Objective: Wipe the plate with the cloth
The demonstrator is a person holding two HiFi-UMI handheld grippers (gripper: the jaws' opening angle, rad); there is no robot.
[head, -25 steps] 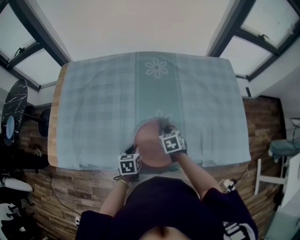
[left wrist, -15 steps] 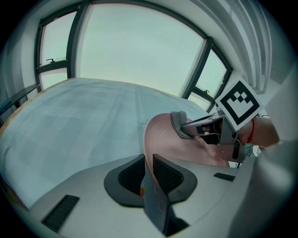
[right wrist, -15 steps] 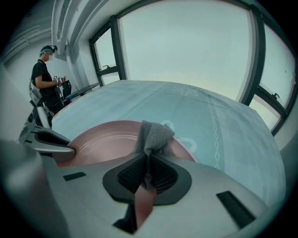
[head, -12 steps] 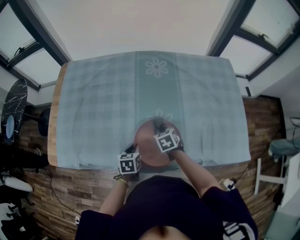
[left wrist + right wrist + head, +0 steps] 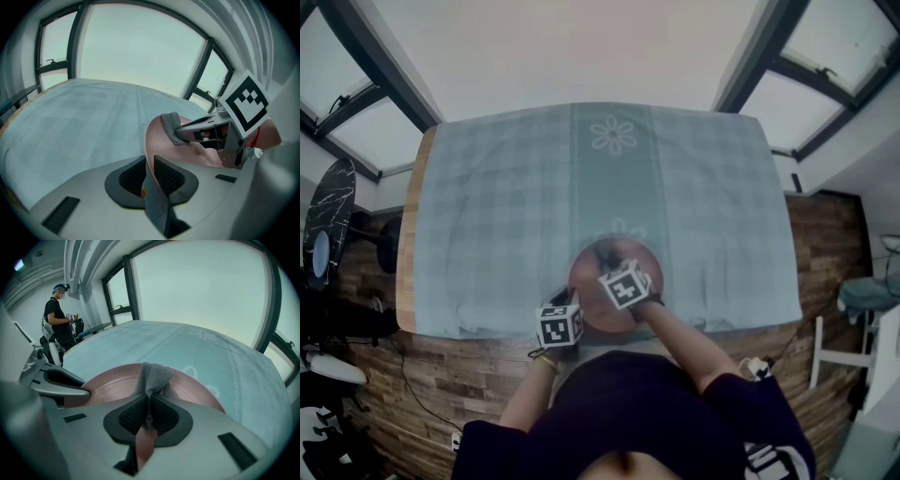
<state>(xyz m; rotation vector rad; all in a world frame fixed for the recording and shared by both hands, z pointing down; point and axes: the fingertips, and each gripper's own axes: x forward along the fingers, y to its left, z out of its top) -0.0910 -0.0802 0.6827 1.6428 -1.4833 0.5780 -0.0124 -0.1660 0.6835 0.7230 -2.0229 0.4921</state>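
A pink plate (image 5: 593, 293) lies near the table's front edge, partly hidden by both grippers. My left gripper (image 5: 149, 173) is shut on the plate's (image 5: 161, 145) near left rim, which runs between its pads. My right gripper (image 5: 147, 414) is shut on a grey cloth (image 5: 153, 376), whose bunched end rests on the plate's (image 5: 110, 387) inner face. In the left gripper view the cloth (image 5: 171, 125) sits on the plate under the right gripper's jaws. In the head view the right gripper (image 5: 612, 259) is over the plate's middle and the left gripper (image 5: 567, 302) at its left edge.
A pale blue checked tablecloth (image 5: 506, 206) with a flower strip covers the table (image 5: 406, 253). A person (image 5: 57, 317) stands far off by the windows in the right gripper view. The floor is wood planks, with dark equipment (image 5: 328, 234) at the left.
My right gripper has slid left across the plate with the cloth and rolled a little. The left gripper and the plate have stayed where they were.
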